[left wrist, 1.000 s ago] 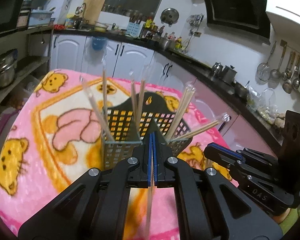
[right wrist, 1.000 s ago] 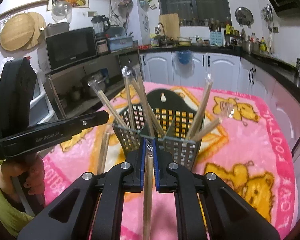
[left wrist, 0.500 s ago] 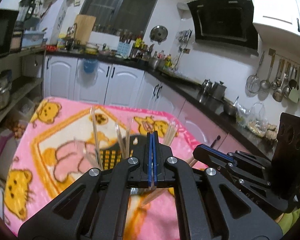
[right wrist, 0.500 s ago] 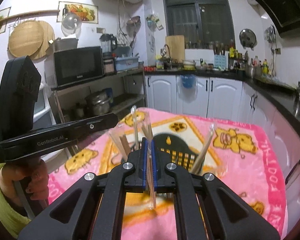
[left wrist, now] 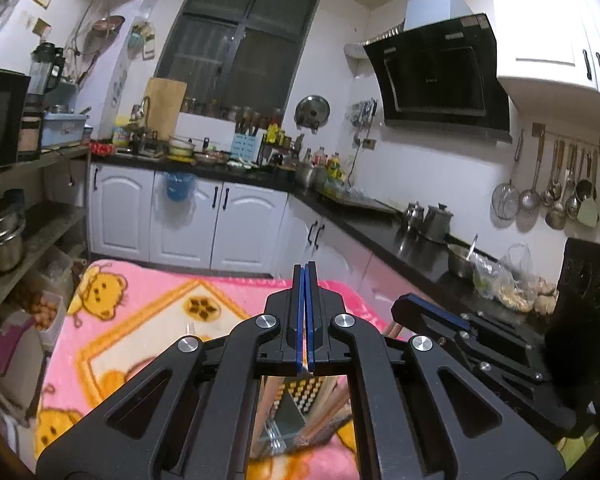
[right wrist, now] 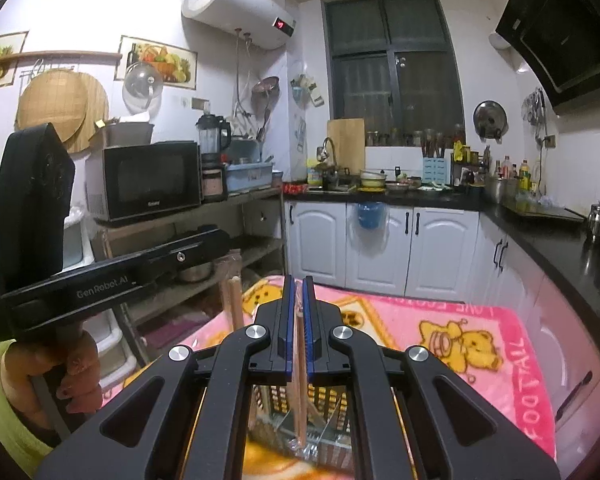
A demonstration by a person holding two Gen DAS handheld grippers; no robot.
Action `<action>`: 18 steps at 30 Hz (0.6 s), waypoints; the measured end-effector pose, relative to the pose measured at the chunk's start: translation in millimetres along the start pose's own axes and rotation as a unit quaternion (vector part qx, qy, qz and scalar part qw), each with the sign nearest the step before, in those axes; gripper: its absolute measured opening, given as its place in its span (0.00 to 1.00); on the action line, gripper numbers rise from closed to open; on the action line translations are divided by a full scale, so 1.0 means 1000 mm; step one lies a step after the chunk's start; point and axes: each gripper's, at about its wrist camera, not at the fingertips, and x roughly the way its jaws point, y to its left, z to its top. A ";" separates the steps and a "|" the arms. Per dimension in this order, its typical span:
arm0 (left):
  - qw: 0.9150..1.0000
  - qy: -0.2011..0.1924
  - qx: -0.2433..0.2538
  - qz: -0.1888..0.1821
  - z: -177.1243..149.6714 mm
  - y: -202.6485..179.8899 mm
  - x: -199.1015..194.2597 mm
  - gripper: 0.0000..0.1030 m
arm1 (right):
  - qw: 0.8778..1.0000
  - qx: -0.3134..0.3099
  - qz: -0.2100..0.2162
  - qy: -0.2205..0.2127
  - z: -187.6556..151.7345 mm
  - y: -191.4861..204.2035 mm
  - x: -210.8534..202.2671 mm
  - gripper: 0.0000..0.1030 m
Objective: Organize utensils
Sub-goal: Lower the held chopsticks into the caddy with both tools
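Observation:
My left gripper [left wrist: 305, 268] is shut on a thin wrapped chopstick pair whose shaft hangs down below the jaws [left wrist: 305, 374]. Under it, through the frame, I see the dark mesh utensil basket [left wrist: 300, 400] with several chopsticks in it. My right gripper [right wrist: 296, 280] is shut on a wrapped pair of wooden chopsticks [right wrist: 299, 380] that hangs down toward the same basket [right wrist: 284, 408]. The left gripper's body [right wrist: 112, 276] shows at left in the right wrist view, with chopstick ends [right wrist: 233, 304] sticking up beside it. The right gripper's body [left wrist: 460, 328] shows at right in the left wrist view.
The basket stands on a table under a pink bear-print blanket [left wrist: 148, 312] [right wrist: 460, 336]. White cabinets [left wrist: 188, 224] and a black counter [left wrist: 380, 224] run behind and to the right. Shelves with a microwave [right wrist: 148, 180] stand at left.
Both grippers have lifted and tilted upward, each still holding its chopsticks. The basket has dropped from the middle of both views to below the jaws.

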 end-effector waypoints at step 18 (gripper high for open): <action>0.999 0.033 -0.024 0.030 -0.030 0.030 0.034 0.00 | 0.998 0.031 -0.011 0.060 -0.034 -0.014 0.043 0.05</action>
